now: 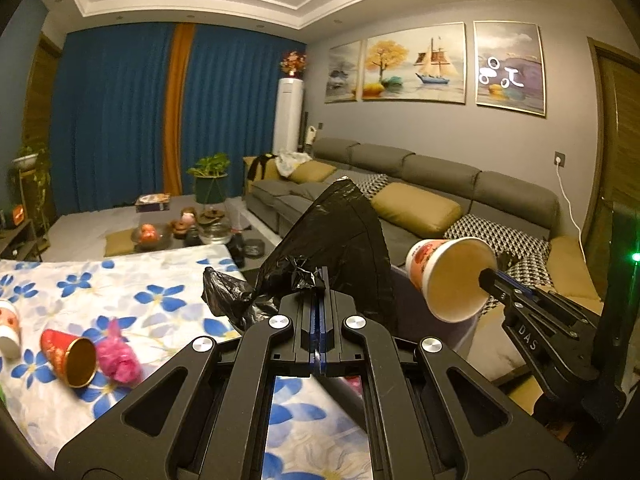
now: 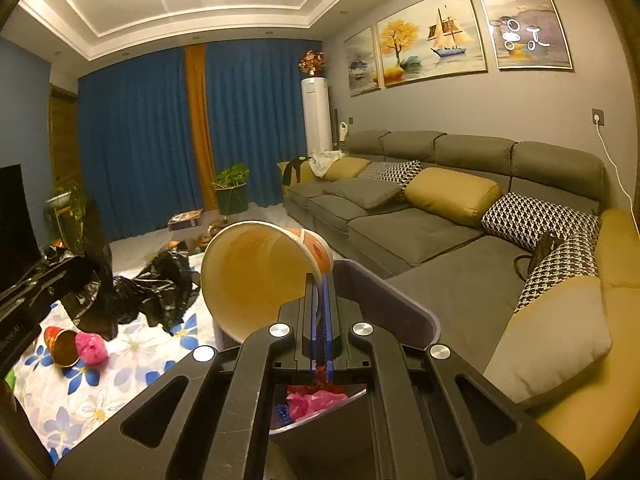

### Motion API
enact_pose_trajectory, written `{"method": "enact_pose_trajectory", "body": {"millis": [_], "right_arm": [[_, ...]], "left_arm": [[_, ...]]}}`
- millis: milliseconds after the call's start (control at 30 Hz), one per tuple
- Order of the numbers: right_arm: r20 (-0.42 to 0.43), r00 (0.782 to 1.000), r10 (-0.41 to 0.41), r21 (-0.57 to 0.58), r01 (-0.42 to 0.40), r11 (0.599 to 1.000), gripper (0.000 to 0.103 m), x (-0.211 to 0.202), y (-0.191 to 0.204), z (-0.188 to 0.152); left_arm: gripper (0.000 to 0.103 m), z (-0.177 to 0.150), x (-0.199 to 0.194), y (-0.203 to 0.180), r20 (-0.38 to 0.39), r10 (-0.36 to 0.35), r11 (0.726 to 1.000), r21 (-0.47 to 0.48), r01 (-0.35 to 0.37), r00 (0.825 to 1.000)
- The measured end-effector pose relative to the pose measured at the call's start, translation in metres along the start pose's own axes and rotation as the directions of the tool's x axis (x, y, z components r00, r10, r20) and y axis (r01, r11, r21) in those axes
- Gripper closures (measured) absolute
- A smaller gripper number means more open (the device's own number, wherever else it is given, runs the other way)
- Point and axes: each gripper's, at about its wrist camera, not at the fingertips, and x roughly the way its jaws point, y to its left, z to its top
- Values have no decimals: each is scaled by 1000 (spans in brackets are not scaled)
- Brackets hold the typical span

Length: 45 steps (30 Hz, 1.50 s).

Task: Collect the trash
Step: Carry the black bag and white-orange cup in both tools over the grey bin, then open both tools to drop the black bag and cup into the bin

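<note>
My left gripper (image 1: 319, 280) is shut on a bunched fold of a black trash bag (image 1: 336, 228), which hangs in front of it above the table edge. My right gripper (image 2: 320, 284) is shut on the rim of a paper noodle cup (image 2: 256, 272), tipped on its side with its empty mouth facing the camera. The cup (image 1: 452, 280) and right gripper (image 1: 486, 279) also show at the right of the left wrist view. Under the cup stands a grey bin (image 2: 394, 300) with pink trash (image 2: 316, 400) inside. A red cup (image 1: 70, 356) and a pink crumpled bag (image 1: 118, 356) lie on the floral tablecloth (image 1: 160, 300).
Another cup (image 1: 8, 330) sits at the table's left edge. A grey sofa (image 2: 420, 232) with yellow and patterned cushions runs along the right. A low tea table (image 1: 192, 232) with dishes and a potted plant (image 1: 210, 180) stand farther back by blue curtains.
</note>
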Motion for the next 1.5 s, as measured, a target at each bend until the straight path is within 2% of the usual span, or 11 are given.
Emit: {"method": "enact_pose_trajectory", "body": {"millis": [533, 1500], "right_arm": [[-27, 999, -28, 29, 29, 999, 99, 27, -19, -5], [-53, 997, -51, 49, 53, 997, 99, 47, -20, -5]], "left_arm": [[103, -9, 45, -9, -50, -36, 999, 1, 37, 998], [103, -16, 87, -14, -103, -73, 997, 5, 74, 992]]}}
